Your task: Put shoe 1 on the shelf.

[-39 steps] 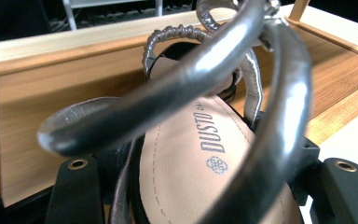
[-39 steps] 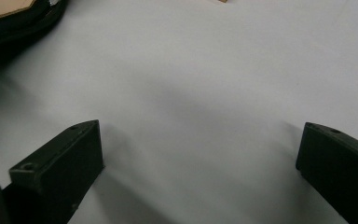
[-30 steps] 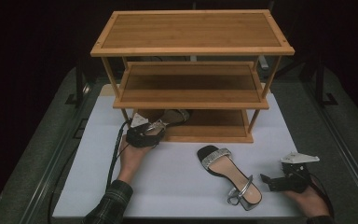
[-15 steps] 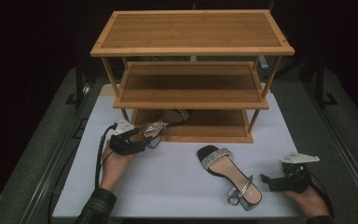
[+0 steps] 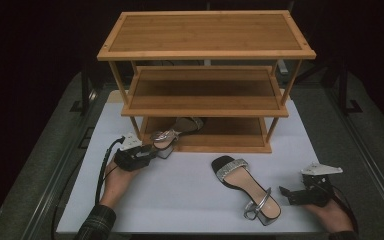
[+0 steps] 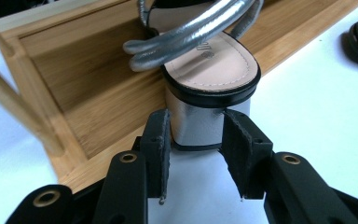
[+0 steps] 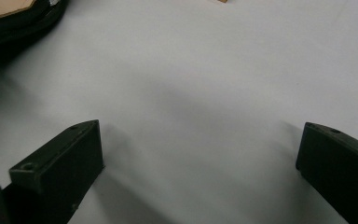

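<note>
A silver-strapped sandal (image 6: 208,70) is lying half on the bottom shelf (image 5: 230,131) of a bamboo shoe rack (image 5: 207,45), its block heel (image 6: 198,123) hanging over the shelf's front edge. The heel is a squared, shiny silver block under a black-edged sole with a smooth beige insole; two rounded metallic straps are looping above it. The left gripper (image 6: 200,140) is reaching in from directly in front, and its two black jaws are flanking the heel, one on each side. The jaws have just been closing, with the heel between them, and their pads are now sitting against the heel's sides, pinching it. In the high view the left gripper (image 5: 147,151) is lying low on the white mat (image 5: 180,195), pointing toward the rack's left front post, with the sandal (image 5: 172,131) just beyond its tip.

To the right of that gripper, well apart, a matching second sandal (image 5: 246,188) is lying flat on the mat, with a sparkly toe band, a beige insole and a silver ankle strap.

Farther right again, the right gripper (image 5: 292,194) is resting on the mat in the person's hand, with the second sandal lying near its tips. Its jaws are spread wide, with nothing between them.

The rack is made of warm, fine-grained bamboo with three flat rimmed shelves on thin posts.
</note>
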The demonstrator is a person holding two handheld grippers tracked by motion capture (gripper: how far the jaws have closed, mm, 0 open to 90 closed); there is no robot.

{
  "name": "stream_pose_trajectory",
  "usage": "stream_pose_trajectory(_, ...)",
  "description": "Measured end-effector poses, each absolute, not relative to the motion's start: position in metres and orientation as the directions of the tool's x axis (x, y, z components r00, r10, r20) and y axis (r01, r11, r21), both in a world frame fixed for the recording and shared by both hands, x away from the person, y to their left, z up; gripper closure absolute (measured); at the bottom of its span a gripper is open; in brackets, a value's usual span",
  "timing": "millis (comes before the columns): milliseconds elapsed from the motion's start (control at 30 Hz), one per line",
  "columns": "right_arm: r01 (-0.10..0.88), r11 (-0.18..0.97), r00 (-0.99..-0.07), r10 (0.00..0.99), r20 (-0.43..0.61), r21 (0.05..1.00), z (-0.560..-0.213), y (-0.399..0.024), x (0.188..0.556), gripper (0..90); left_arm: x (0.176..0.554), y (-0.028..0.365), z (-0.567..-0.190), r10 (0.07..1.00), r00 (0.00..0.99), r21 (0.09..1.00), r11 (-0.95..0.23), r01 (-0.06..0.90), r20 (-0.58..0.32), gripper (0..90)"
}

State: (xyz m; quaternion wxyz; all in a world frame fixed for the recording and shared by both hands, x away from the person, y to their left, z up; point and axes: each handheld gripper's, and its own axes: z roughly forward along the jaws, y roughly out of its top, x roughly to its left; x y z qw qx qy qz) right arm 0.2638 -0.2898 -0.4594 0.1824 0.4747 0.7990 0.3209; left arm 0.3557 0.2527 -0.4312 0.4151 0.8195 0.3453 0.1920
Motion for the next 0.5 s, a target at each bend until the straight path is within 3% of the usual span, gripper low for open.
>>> stream_pose_trajectory(500, 0.642, 0.343, -0.482, 0.876, 0.013, 0.685, -0.459, -0.29, 0.264, 0.0, 0.359, 0.202, -0.434, 0.655, 0.755, 0.822, -0.444, 0.356, 0.027, 59.8)
